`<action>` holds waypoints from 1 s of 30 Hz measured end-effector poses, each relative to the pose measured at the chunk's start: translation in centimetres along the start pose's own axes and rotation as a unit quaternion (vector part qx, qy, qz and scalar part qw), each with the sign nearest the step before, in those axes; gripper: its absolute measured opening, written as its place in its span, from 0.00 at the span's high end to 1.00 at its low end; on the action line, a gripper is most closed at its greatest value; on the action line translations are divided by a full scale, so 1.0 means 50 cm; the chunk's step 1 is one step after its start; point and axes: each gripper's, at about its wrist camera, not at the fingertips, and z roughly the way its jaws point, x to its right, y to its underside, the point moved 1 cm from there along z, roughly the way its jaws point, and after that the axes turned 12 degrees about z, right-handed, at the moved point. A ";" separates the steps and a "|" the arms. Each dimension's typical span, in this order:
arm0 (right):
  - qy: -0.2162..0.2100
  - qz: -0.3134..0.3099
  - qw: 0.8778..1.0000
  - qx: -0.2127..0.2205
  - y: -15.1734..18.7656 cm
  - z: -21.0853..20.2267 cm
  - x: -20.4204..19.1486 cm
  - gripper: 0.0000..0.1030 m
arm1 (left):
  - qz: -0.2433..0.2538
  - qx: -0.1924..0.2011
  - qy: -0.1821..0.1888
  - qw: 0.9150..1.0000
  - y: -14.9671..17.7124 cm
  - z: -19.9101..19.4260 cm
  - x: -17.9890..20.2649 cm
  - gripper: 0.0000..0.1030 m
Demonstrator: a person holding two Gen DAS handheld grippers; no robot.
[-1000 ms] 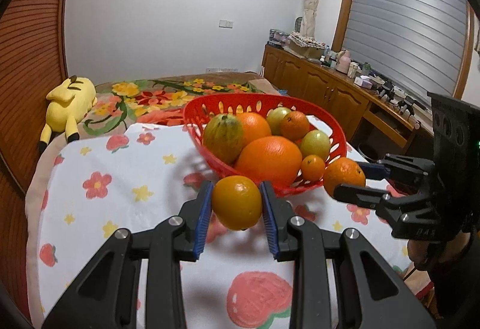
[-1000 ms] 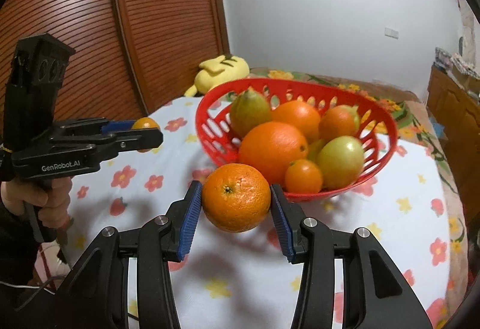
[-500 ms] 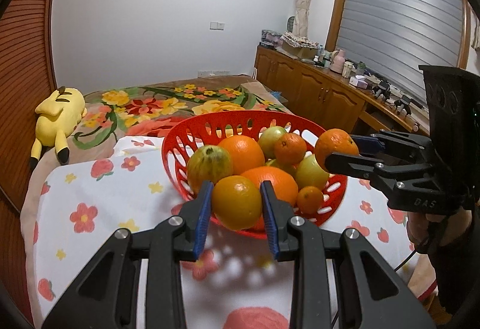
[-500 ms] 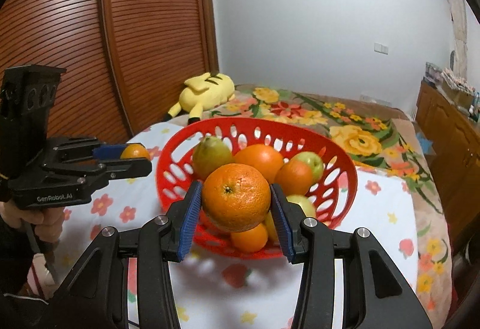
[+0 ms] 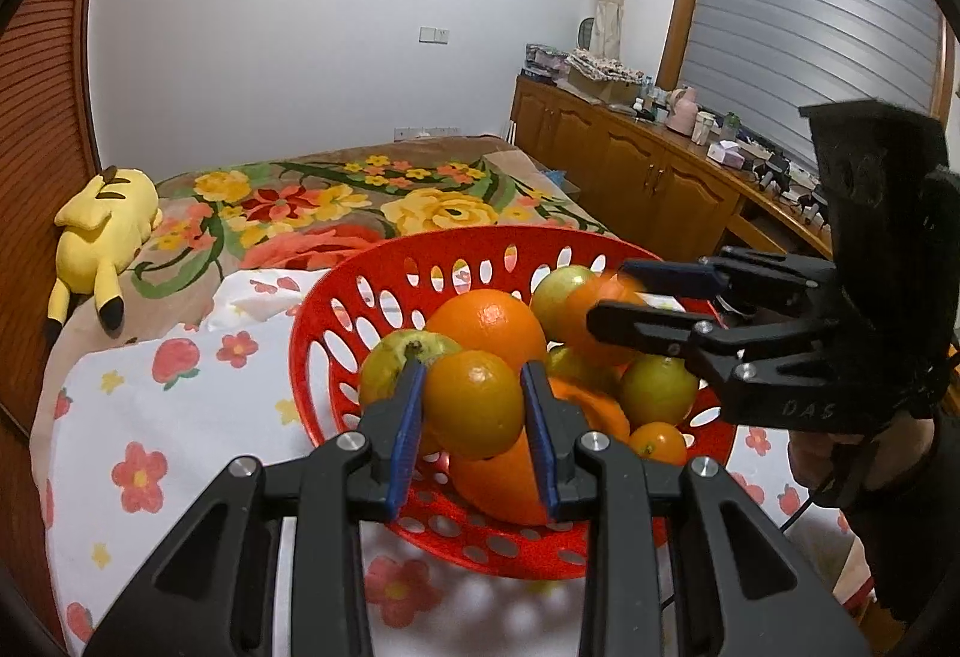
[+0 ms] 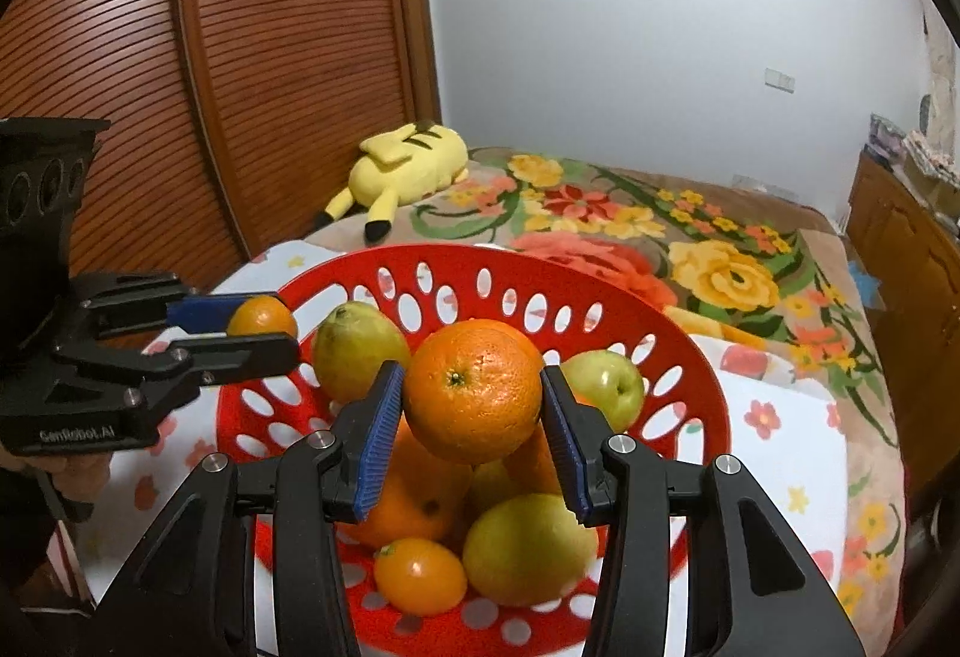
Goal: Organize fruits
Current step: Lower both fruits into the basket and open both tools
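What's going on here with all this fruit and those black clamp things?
A person is gathering fruit into a red basket on a flowery tablecloth. The left hand-held gripper grips a small orange, the right hand-held gripper a bigger orange. Both are held over the basket, not yet dropped in.

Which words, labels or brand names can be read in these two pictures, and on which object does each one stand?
"GenRobot.AI": in pale letters on the black body of the left tongs, seen from the right wrist; slightly blurred.
"DAS": faint raised letters on the black body of the right tongs, seen from the left wrist.
The boxes and bottles on the wooden sideboard are too small to read.
The red basket and the fruit show no text.
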 end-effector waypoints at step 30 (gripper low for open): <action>0.005 0.042 0.998 0.040 0.040 -0.077 0.058 0.49 | 0.021 -0.010 0.000 1.000 -0.035 0.052 0.050 0.69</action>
